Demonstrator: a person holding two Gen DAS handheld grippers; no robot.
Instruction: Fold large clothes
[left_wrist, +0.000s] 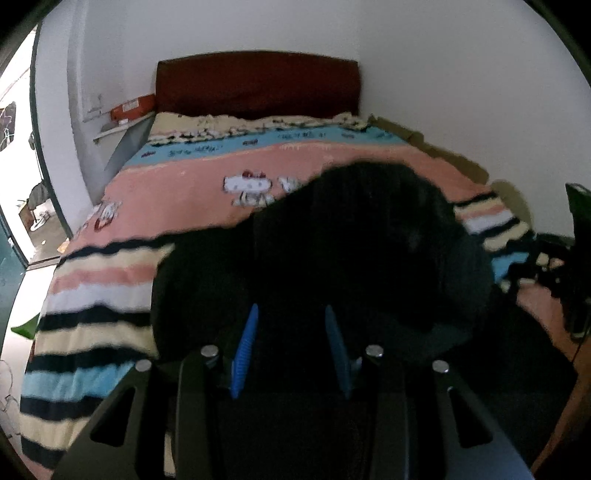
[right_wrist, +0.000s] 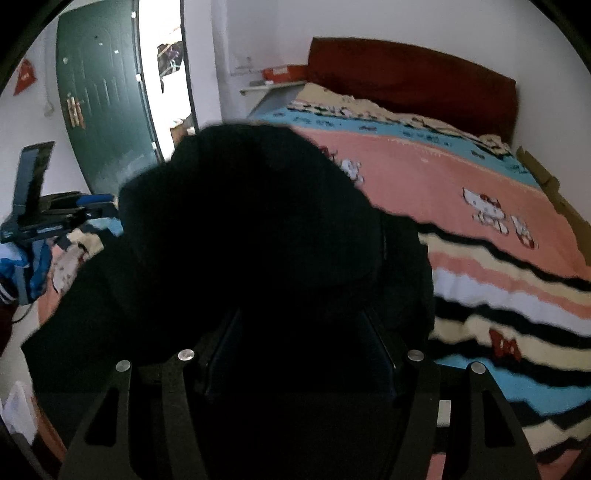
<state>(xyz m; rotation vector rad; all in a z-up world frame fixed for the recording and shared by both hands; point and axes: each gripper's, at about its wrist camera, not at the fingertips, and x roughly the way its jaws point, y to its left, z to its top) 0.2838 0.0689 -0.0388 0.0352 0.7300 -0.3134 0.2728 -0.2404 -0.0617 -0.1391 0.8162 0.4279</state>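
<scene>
A large black garment (left_wrist: 369, 236) lies bunched on the bed, over the striped pink blanket (left_wrist: 177, 199). My left gripper (left_wrist: 291, 314) hangs just above the garment's near part with its blue fingers (left_wrist: 245, 343) spread apart and nothing between them. In the right wrist view the same black garment (right_wrist: 251, 221) fills the middle. My right gripper (right_wrist: 299, 317) is over it, its dark fingers (right_wrist: 225, 339) wide apart; the black cloth hides whether any fold lies between them. The left gripper also shows at the left edge of the right wrist view (right_wrist: 85, 206).
The bed has a dark red headboard (left_wrist: 258, 85) against the white wall. A small shelf with an orange box (left_wrist: 133, 107) stands at the bed's far left. A green door (right_wrist: 99, 107) and an open doorway lie to the left. Blue clothing (right_wrist: 33, 269) lies at the bed's left edge.
</scene>
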